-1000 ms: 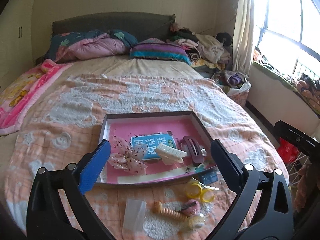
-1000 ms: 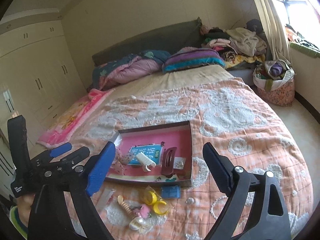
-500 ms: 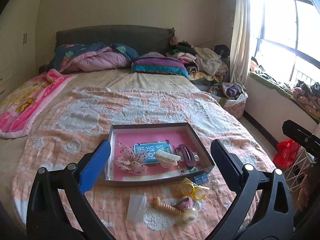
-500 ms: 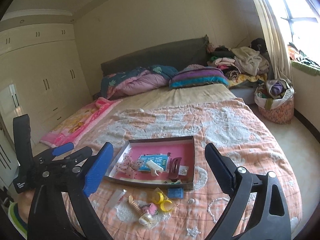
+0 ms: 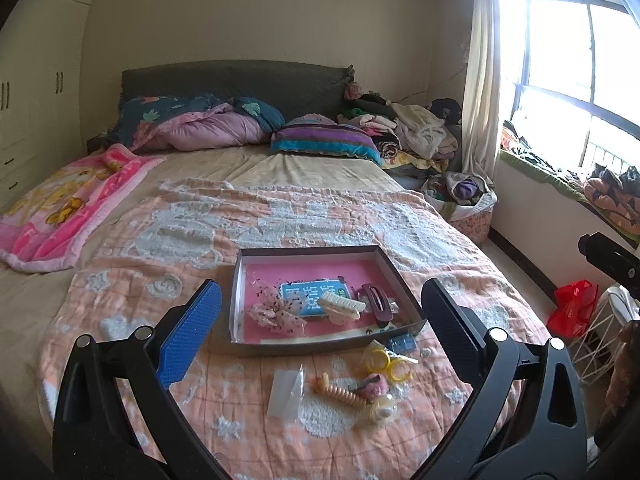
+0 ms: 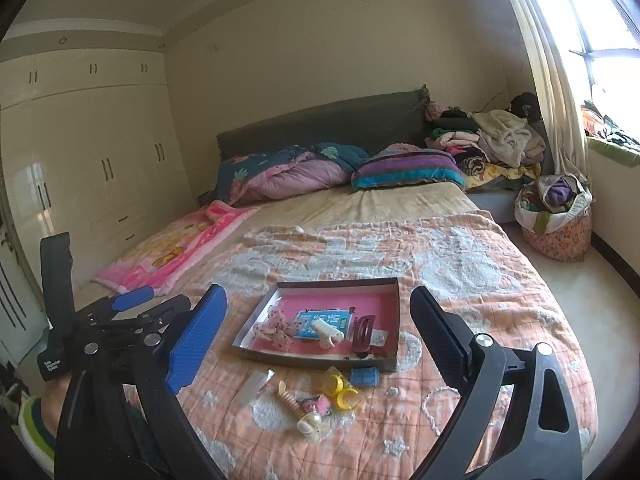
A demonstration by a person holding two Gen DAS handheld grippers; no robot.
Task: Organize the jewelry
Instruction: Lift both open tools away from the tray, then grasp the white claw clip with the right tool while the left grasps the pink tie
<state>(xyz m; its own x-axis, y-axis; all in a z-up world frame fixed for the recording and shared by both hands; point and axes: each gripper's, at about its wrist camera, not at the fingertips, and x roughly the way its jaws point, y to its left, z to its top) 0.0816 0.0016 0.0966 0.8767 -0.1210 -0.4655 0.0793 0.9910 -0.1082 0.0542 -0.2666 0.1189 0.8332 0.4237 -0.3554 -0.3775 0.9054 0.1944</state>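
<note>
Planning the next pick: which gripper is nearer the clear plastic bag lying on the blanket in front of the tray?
Left, by a hedged judgement. The left gripper hovers open almost straight behind the clear plastic bag; the right gripper, also open, sits off to the bag's right.

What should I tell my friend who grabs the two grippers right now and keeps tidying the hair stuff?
Left gripper is open and empty, held above the bed. Right gripper is open and empty too.
In the pink-lined tray: lace bow, blue card, white claw clip, dark red clip.
On the bedspread in front of the tray: yellow rings, small blue card, clear bag, beige spiral clip, pink piece, round cream piece.
Done: four things sit in the tray. Left: the loose pieces probably go in next.
</note>
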